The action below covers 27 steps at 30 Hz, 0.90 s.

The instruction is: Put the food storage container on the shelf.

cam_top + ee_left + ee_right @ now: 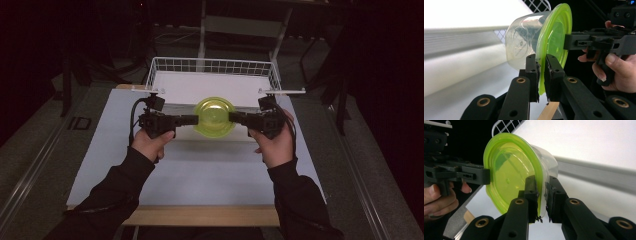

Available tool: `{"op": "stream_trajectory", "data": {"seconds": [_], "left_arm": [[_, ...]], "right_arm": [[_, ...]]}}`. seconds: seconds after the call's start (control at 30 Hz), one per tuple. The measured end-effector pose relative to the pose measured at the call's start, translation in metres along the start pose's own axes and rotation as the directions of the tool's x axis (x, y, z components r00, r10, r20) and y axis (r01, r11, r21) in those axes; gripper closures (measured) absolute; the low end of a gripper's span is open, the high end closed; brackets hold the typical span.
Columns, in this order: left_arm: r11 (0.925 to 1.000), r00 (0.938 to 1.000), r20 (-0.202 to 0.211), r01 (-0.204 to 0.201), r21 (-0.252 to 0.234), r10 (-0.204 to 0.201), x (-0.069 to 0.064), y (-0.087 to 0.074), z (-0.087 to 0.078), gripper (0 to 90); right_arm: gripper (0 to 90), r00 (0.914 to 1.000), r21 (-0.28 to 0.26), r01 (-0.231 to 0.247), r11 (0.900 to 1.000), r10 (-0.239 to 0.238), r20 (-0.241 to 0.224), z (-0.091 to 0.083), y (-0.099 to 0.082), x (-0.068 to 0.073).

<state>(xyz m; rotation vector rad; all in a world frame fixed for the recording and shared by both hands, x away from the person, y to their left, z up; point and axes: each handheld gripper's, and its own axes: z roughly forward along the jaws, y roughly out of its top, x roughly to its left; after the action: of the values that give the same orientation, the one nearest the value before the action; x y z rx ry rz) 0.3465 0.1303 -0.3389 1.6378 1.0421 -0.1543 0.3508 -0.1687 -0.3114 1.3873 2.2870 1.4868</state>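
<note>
Pinching green lid (214, 117) rim, left gripper (194, 120), right gripper (233, 118), opposite edges, above table (200, 170)

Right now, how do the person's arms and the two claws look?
Both arms wear long black sleeves. The left claw and the right claw are black, angular, with brass-coloured rivets on the linkage and worn padding on the jaws. A black cable loops from the left claw.

The table (200, 175) has a pale white top and a wooden strip along the edge closest to the person. A white wire basket (212, 67) sits on it at the far end, just past the two grippers. Under the grippers and back toward the person, the top is bare.
</note>
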Motion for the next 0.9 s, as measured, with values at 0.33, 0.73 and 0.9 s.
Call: {"op": "stream_trajectory", "data": {"seconds": [0.33,0.73,0.9], "left_arm": [[0.9991,0.9984,-0.039,0.041,-0.014,-0.041,0.001,0.039,-0.006,82.8],[0.9934,0.9841,-0.137,0.115,0.007,-0.113,0.021,0.071,0.017,81.8],[0.9905,0.9775,-0.165,0.136,0.020,-0.131,0.027,0.077,0.023,81.5]], "right_arm": [[80.1,0.9998,0.007,-0.021,0.9998,0.021,0.001,0.007,0.044,0.002],[80.0,0.9920,0.050,-0.119,0.9917,0.116,0.050,0.031,0.076,-0.020],[79.9,0.9860,0.075,-0.158,0.9845,0.154,0.064,0.042,0.083,-0.028]]}}
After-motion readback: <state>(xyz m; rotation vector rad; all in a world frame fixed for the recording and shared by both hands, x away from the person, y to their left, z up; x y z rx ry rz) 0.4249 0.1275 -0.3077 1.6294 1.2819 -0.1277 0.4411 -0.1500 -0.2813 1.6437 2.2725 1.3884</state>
